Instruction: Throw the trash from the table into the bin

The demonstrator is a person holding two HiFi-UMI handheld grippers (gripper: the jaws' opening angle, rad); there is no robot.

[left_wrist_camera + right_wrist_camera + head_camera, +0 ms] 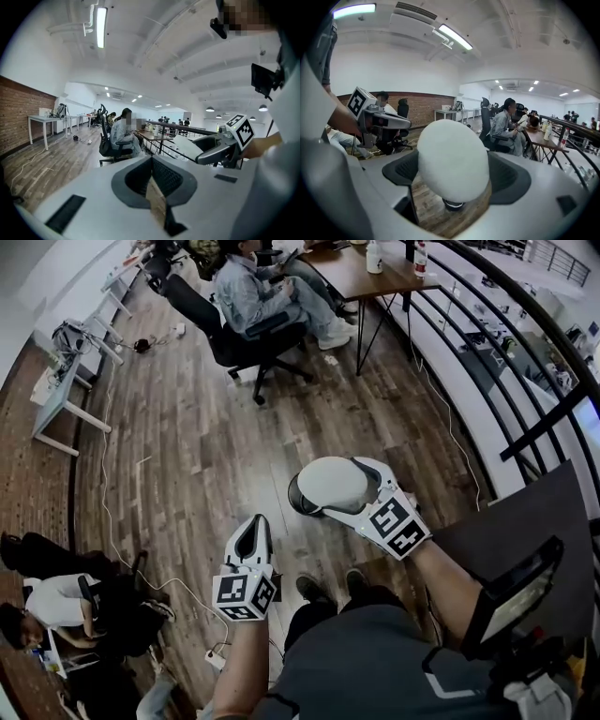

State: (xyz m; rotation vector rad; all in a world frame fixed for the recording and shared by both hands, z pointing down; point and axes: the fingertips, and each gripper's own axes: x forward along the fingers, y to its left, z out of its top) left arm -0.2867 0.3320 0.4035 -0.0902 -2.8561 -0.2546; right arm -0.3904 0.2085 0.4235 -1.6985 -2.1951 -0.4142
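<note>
My right gripper (314, 495) is pinching the white rounded piece of trash (336, 482), one jaw on each side of it. In the right gripper view this white thing (452, 159) fills the space between the jaws, and a dark rim shows under it, so it may be a cup or a small bottle. I cannot tell which. It hangs in the air near the centre of the head view, above the wooden floor (187, 446), and touches no surface.

My left gripper (251, 532) is just below and to the left of it. Its jaws are pressed together with nothing between them. Only a thin strip of floor shows at their meeting line in the left gripper view.

I judge that the pick is done and the carry step is now in hand. I see no bin in any view. The dark flat surface (525, 521) at the lower right may be the table, but I am not sure. At the top of the head view a seated person (258, 292) on an office chair (234, 338) is at a brown table (352, 273), well apart from me.

For the next move I should find the bin first, then bring the right gripper over its opening and only there spread the jaws. The thing is round and smooth, so I expect it can slip if the grip loosens.
</note>
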